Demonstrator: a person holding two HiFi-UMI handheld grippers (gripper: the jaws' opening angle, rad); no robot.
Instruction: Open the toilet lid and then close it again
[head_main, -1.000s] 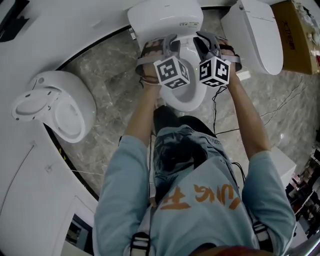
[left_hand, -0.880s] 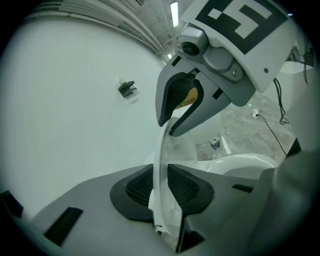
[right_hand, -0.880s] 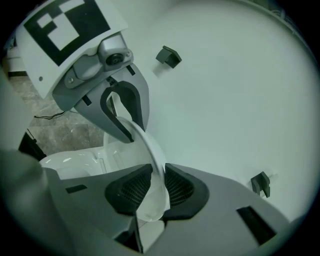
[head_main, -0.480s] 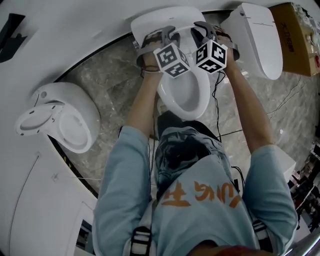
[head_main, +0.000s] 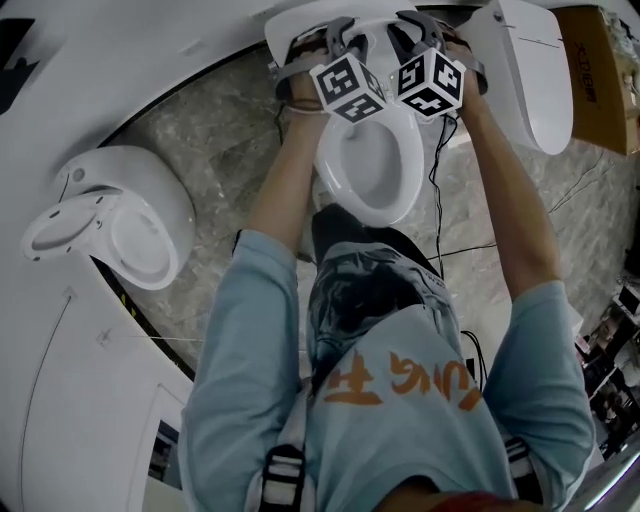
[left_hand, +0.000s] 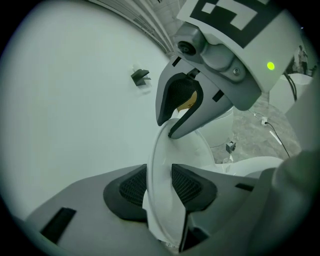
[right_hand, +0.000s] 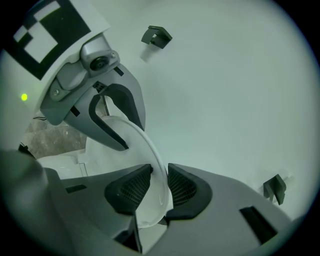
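So the toilet lid (left_hand: 161, 212) is up, standing on edge at the back of the toilet, right at the far end of the person's reach. It's plain white plastic, thin and a bit dished, with a smooth rounded rim. Both tongs have it by that rim, side by side.

The right tongs (right_hand: 159, 186) are clenched on it, with the rim pinched tight between the two dark mesh pads. The left tongs (left_hand: 159, 186) have just been easing open. The rim sits between their pads and, as far as I can see, it touches both, so I'd call that a loose hold. In each gripper view the other gripper hooks over the lid further along.

With the lid up, the toilet bowl (head_main: 326, 172) is uncovered below the marker cubes. It's a white oval with the seat ring lying flat, and the inside is just pale and smooth. I can't tell whether there's water in it.

Round about: grey marble floor (head_main: 220, 130), another white toilet (head_main: 110, 225) off to the left with its bowl showing too, a third white one (head_main: 530, 70) at the upper right, and a cardboard box (head_main: 605, 75) just beyond it. A thin black cable (head_main: 435, 170) hangs from the right gripper down to the floor.
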